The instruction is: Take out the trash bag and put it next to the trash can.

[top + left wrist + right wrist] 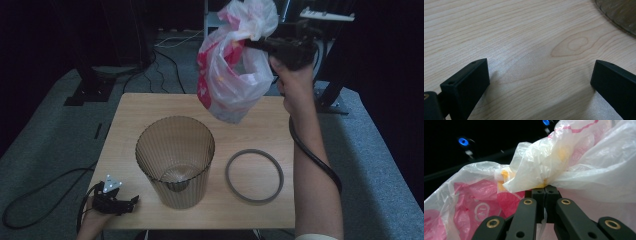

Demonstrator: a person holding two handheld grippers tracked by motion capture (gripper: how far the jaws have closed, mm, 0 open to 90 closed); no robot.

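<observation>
While right tool (250,44) pinches plastic bag (230,70) aloft, ribbed bin (175,160) beneath, ring (254,175) beside, left tool (131,202) gaping.

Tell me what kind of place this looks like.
Probably a lab or studio set up for recording, not a home. A small wooden table stands alone on grey carpet, with dark stands and loose cables behind it and black surroundings.

The right tongs (545,191) are black, with two flat jaws and round brass rings on their arms. A thick black cable (312,155) hangs from them. The left tongs (131,201), lower left of the high view, are black too, with a grey three-cornered plate (111,185) on top
</observation>
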